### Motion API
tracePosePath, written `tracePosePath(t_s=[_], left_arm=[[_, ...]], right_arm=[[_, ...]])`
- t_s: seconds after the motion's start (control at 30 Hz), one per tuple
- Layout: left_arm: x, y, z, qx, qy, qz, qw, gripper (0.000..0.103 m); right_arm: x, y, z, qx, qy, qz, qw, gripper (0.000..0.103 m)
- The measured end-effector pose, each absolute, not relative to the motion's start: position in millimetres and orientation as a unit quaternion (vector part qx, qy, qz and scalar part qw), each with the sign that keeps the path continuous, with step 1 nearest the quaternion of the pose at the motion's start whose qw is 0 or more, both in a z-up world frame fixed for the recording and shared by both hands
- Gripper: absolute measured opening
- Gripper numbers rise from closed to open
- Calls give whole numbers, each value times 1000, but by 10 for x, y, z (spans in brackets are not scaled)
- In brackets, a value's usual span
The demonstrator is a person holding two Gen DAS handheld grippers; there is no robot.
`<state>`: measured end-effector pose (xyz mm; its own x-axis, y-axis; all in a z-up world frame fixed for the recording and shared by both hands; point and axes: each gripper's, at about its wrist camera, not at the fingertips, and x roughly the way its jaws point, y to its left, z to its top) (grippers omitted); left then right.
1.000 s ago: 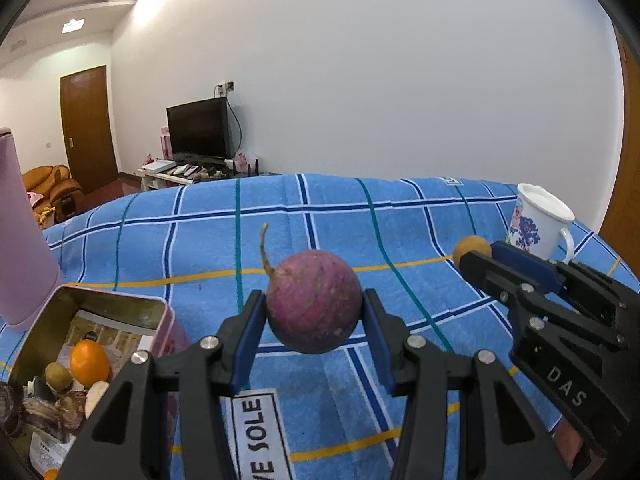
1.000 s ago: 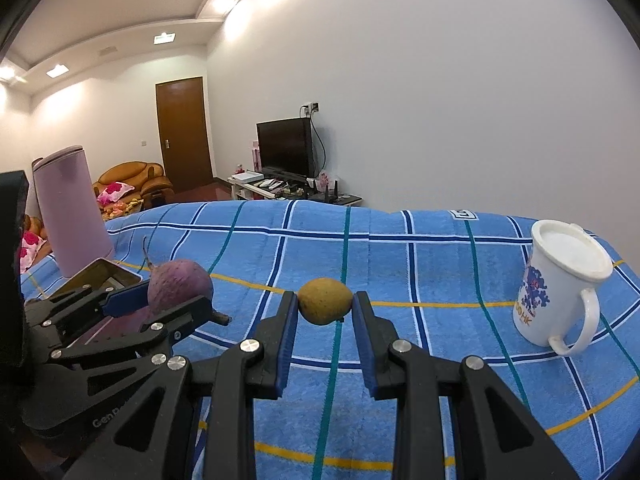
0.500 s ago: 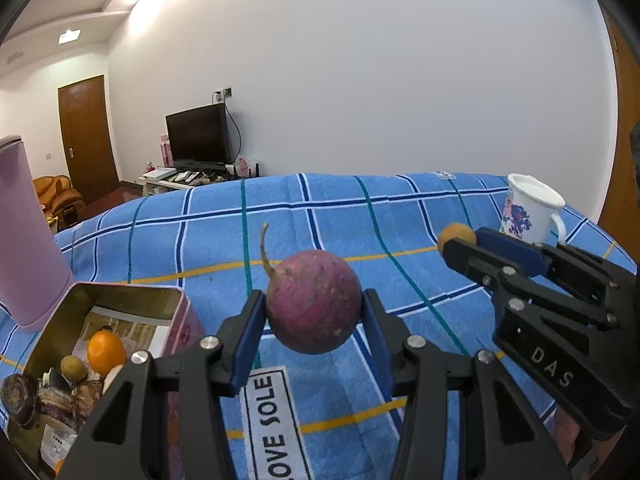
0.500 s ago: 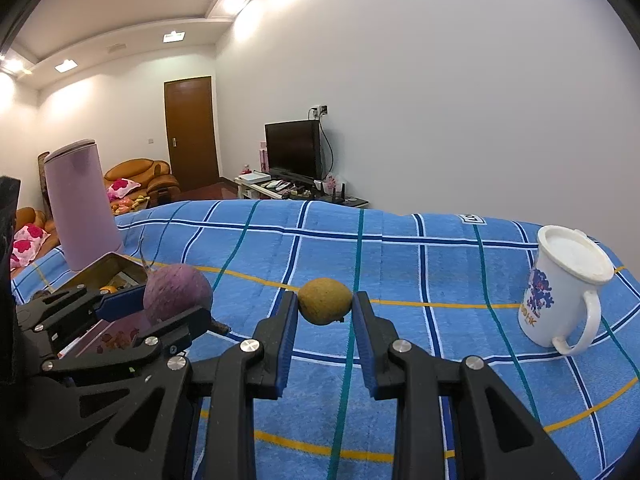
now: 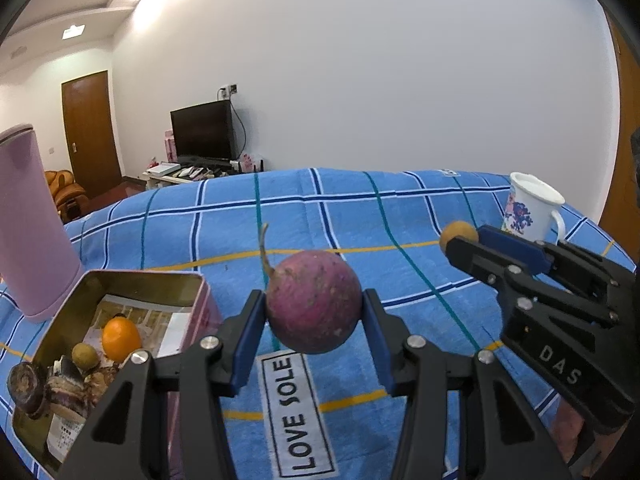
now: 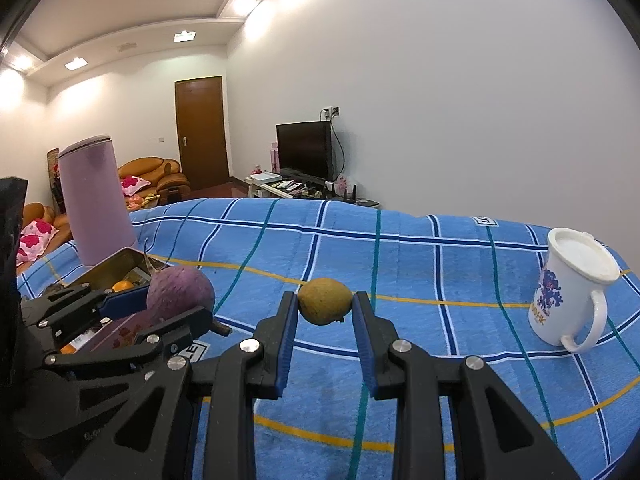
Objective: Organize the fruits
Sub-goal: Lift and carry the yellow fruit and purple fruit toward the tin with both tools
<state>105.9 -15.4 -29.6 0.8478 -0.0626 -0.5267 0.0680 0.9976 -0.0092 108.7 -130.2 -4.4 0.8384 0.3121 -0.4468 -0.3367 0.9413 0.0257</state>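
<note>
I see both views evenly bright under recessed ceiling lights [image 6: 185,35] that glare slightly, with sharp focus, soft shadows, and heavy fisheye bending and dark corners.

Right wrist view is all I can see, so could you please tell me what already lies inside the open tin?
Observer: The left wrist view looks down into the tin: an orange lies beside a small greenish fruit.
Operator: Thank you. Is any room left in it?
Observer: Yes, the far end shows only the printed paper lining.
Operator: And is the grasp on the left side square?
Observer: The left hand-held gripper holds the purple radish with both blue pads against its widest part.
</note>
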Motion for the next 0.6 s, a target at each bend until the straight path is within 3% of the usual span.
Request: tracePosePath(t_s=[0.6], left_arm=[[829,67,-285,1,267,-30,963,50]], right_arm=[[948,-1074,-32,-49,220,194,955,30]])
